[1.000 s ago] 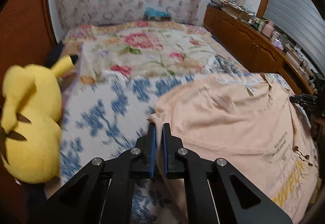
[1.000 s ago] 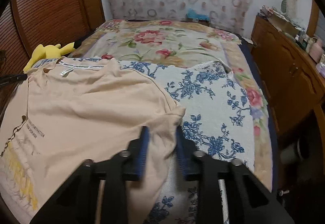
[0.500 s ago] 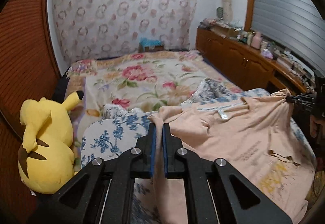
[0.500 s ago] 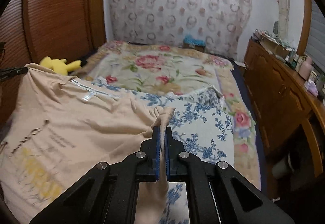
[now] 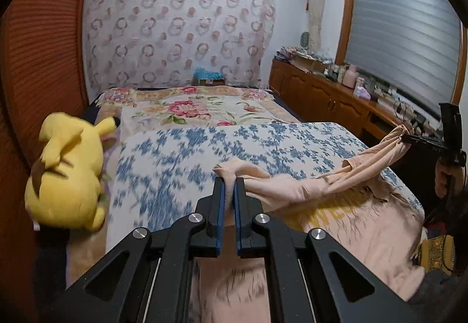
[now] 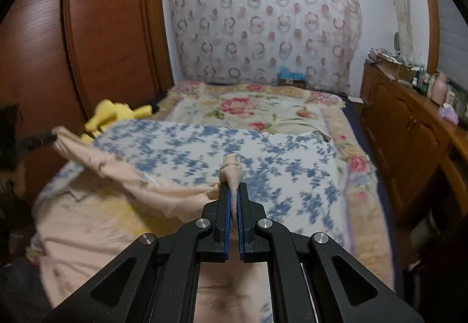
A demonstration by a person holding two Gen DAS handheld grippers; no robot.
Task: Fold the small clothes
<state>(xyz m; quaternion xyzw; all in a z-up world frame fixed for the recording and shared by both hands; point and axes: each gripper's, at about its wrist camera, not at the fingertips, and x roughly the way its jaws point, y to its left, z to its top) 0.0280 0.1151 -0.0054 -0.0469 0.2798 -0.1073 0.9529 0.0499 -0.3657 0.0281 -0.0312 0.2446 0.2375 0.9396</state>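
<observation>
In the left wrist view, the left gripper (image 5: 229, 181) is pinched tight on a corner of the peach shirt (image 5: 336, 223). The shirt stretches across to the right gripper (image 5: 409, 138), which holds another bunched corner up in the air at the right edge. The rest of the shirt lies on the blue flower blanket (image 5: 181, 165), with yellow letters showing on it. A yellow plush toy (image 5: 65, 173) lies on the left side of the bed. In the right wrist view, the right gripper (image 6: 233, 187) is squeezed closed on a bunched bit of the peach shirt (image 6: 122, 223), which pokes up between its fingers. The left gripper (image 6: 49, 136) holds the other corner up at the left edge. The yellow plush toy (image 6: 109, 115) sits beside the brown wardrobe (image 6: 87, 39).
</observation>
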